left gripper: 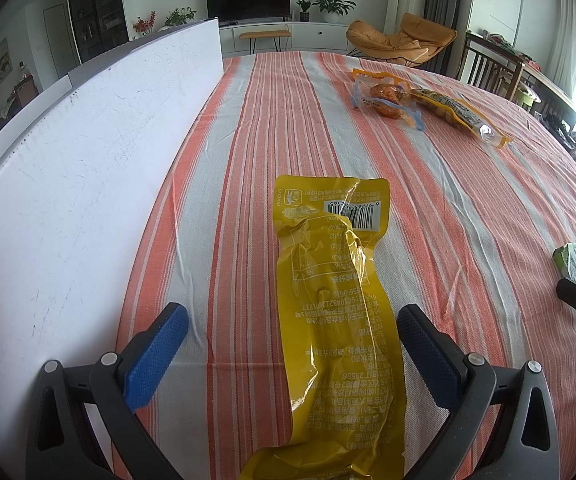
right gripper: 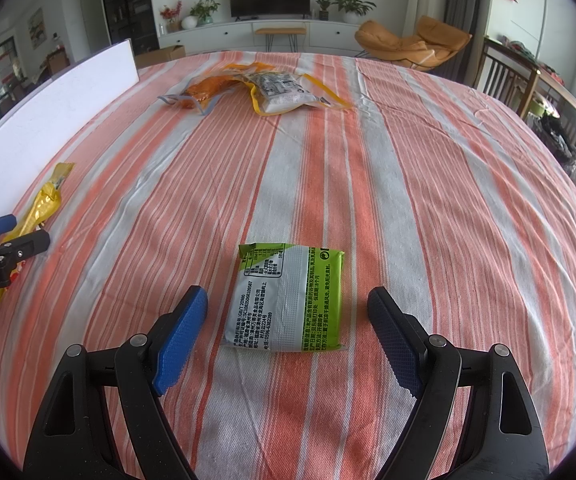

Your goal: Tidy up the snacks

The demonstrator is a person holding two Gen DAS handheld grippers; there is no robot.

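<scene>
Striped tablecloth (right gripper: 408,160) spreads ahead. Left gripper (left gripper: 292,316), spread wide, straddles a long yellow snack packet (left gripper: 336,300); right gripper (right gripper: 288,304), likewise released, frames a green snack pack (right gripper: 288,300), both seemingly lined up for grasping.

Yellow packet (left gripper: 336,320) flat, lengthwise; green packet (right gripper: 288,300) flat.

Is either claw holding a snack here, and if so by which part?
Neither. The left claw is open astride the yellow packet; the right claw is open around the green packet.
</scene>
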